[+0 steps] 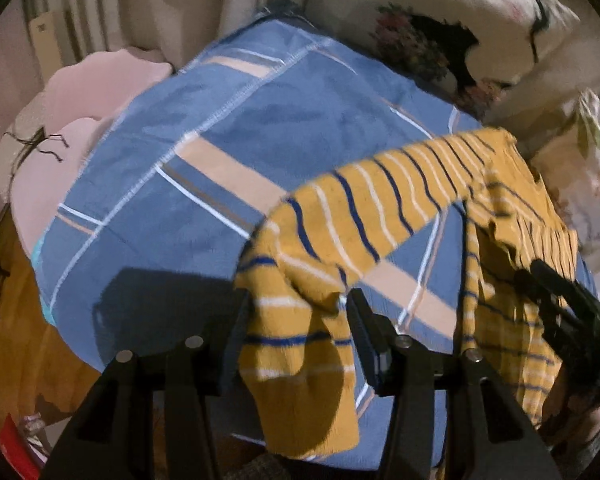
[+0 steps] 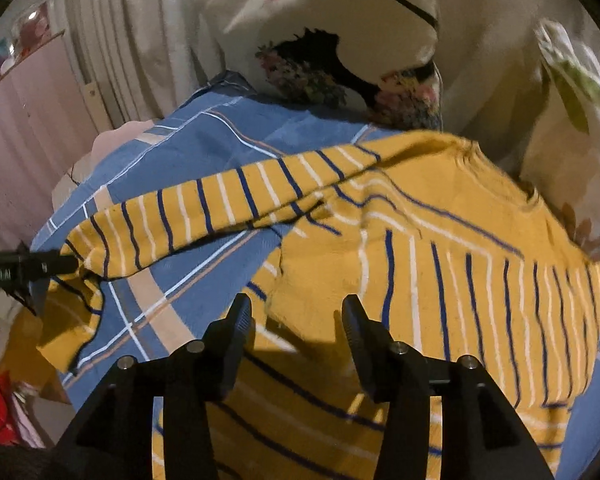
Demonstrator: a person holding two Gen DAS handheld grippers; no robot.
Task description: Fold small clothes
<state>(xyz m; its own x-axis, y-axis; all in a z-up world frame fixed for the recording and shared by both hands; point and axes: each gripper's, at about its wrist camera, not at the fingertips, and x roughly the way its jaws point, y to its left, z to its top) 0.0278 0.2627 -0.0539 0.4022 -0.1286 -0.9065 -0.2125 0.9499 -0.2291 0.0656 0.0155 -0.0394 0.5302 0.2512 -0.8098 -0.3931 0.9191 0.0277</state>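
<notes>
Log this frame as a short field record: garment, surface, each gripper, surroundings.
garment: yellow striped sweater, partly spread out, one sleeve stretched towards the left gripper
surface: blue plaid bedsheet
left gripper: jaws apart, sleeve cuff lying between them, grip unclear
right gripper: open, above the sweater body, holding nothing
surroundings: floral pillows behind the sheet; pink cloth at the sheet's far left edge

Both grippers point steeply down over the striped yellow garment point(image 2: 440, 240), which serves as the landmark. The left gripper point(image 1: 298, 304) sits at the garment's sleeve end, jaws parted with the sleeve cloth hanging between them; whether the pads press it cannot be told. The right gripper point(image 2: 296, 312) hovers above the garment's body, jaws apart and gripping nothing.
</notes>
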